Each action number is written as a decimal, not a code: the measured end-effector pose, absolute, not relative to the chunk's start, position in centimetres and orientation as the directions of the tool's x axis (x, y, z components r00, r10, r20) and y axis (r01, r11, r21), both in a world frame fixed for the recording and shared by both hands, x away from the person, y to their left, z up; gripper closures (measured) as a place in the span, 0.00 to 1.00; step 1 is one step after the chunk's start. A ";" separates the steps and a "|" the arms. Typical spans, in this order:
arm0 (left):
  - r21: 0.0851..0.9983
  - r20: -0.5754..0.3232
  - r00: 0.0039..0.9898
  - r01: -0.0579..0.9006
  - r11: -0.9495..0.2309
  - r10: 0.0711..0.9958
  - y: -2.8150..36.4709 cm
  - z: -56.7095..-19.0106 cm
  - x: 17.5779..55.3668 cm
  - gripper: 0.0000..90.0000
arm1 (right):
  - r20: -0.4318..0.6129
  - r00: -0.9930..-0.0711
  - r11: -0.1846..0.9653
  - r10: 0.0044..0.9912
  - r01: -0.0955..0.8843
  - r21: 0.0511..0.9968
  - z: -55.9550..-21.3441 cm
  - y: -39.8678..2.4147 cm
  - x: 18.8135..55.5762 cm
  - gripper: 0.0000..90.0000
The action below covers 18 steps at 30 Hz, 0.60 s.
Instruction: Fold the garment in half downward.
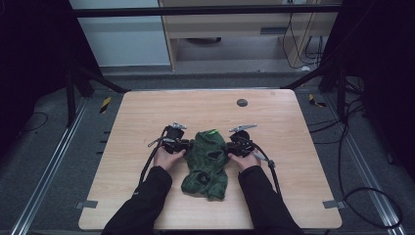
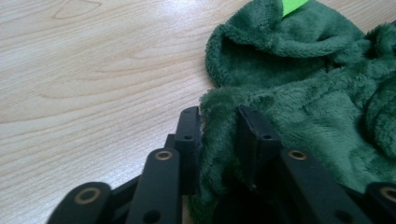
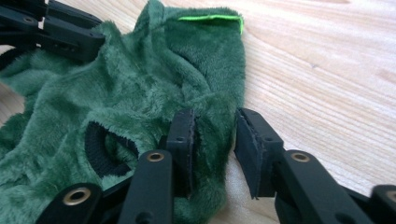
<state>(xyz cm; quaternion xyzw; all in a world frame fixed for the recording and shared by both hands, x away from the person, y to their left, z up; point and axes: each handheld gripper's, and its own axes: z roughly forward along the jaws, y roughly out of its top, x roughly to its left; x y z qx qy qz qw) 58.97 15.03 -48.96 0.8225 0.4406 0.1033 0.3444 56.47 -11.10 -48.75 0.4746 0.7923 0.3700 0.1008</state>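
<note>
Lying crumpled mid-table: green fleece garment [image 1: 208,161], neon tag [image 3: 210,17] at far end. Left gripper [image 2: 218,122] clamped on its edge fold. Right gripper [image 3: 214,125] part-open, straddling opposite edge. Wooden table [image 1: 274,127].

I see a light wood table [image 1: 147,117] on grey floor [image 1: 49,147], pale cabinet [image 1: 235,29] behind, black cables [image 1: 352,147] at right, dark surrounds.

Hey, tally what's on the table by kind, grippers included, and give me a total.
Green fleece garment: 1
Grippers: 2, left gripper and right gripper
Dark round disc near the far edge: 1
Total: 4
</note>
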 end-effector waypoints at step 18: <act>0.653 -0.102 0.587 0.648 -0.391 0.803 14.3 -48.7 58.4 0.97 | 0.180 -0.531 0.296 0.828 0.687 0.664 -49.1 -10.7 56.5 0.94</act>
